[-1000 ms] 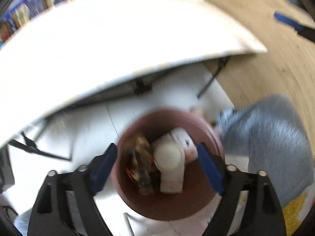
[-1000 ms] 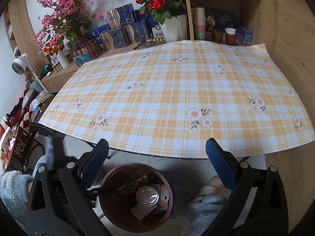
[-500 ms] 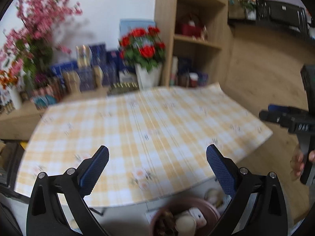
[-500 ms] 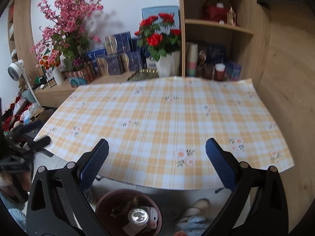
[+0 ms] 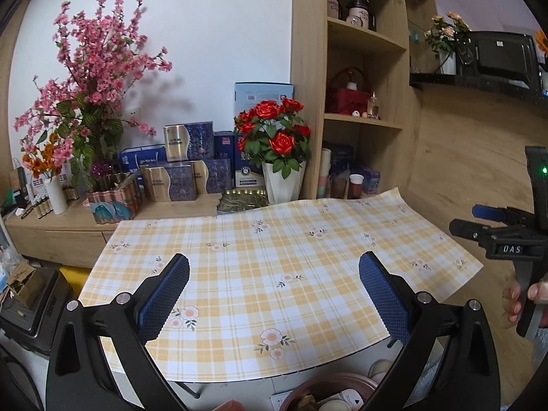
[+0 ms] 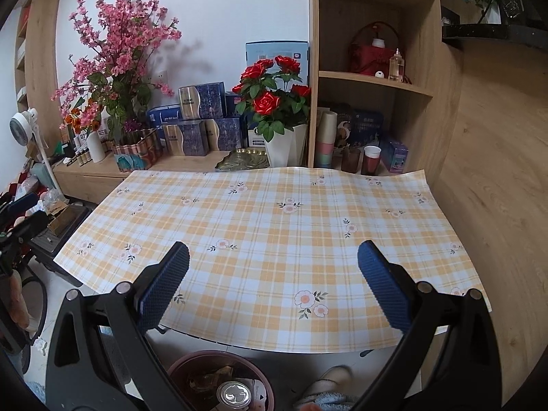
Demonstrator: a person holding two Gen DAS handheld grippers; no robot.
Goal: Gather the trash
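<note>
The left claw (image 5: 274, 291) is wide open and holds nothing. Its jaws have just been opening, and nothing sits between them. The right claw (image 6: 273, 282) is wide open too, with nothing in it. Both hang above the near edge of the bench (image 6: 274, 226), which has a yellow checked cloth with little flowers on it.

The trash bin (image 6: 191, 370) is a round brown tub on the floor, just past the near edge of the bench, below the claws. Inside it are a can with a shiny lid (image 6: 235, 394), a white carton (image 5: 349, 399) and some brown scraps (image 6: 209, 376).

Behind the far edge of the bench stand red roses in a white pot (image 6: 274, 102), pink blossoms (image 6: 120, 41) and blue boxes (image 6: 202, 116). A wooden shelf (image 6: 373, 78) is near the far right corner.
</note>
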